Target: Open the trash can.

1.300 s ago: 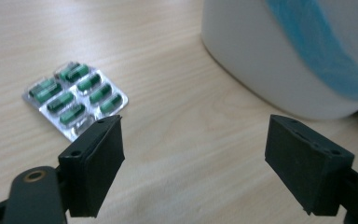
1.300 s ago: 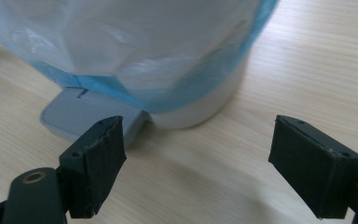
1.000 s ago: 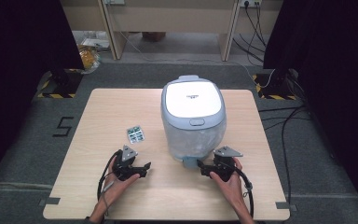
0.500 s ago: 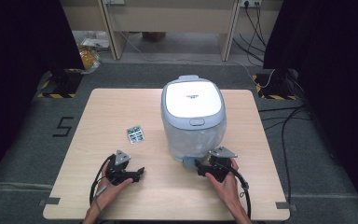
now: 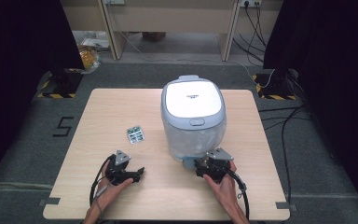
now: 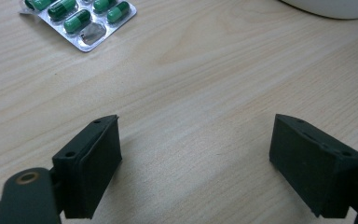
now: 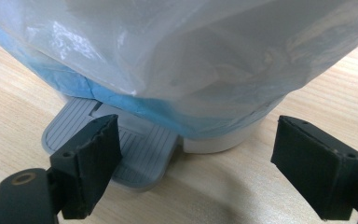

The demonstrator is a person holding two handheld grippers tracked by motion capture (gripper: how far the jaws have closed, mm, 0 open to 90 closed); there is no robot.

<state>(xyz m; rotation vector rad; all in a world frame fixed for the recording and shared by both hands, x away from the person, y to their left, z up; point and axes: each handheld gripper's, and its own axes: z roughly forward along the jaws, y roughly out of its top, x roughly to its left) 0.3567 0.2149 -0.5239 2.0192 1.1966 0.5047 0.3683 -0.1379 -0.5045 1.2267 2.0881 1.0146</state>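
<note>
A pedal bin (image 5: 193, 100) with a white lid and a clear bag liner (image 7: 177, 51) stands mid-table. Its grey foot pedal (image 7: 116, 144) sticks out at the front. My right gripper (image 5: 199, 167) sits low on the table in front of that pedal (image 5: 189, 162). In the right gripper view its jaws (image 7: 196, 140) are open and have just been opening; the pedal lies just beyond the left jaw, untouched. A blister pack of green capsules (image 5: 135, 134) lies left of the bin. My left gripper (image 5: 139, 173) rests nearer the front edge, its jaws (image 6: 196, 140) open, just widened, over bare wood below the pack (image 6: 77, 18).
The wooden table (image 5: 112, 107) stands on grey floor. Cables (image 5: 284, 116) trail on the floor to the right. Desk legs and a yellow-black marked stand (image 5: 58, 86) are beyond the far edge.
Both grippers' jaws stand wider than before. The left gripper has shifted slightly left and toward the front edge; the right gripper has edged slightly left.
</note>
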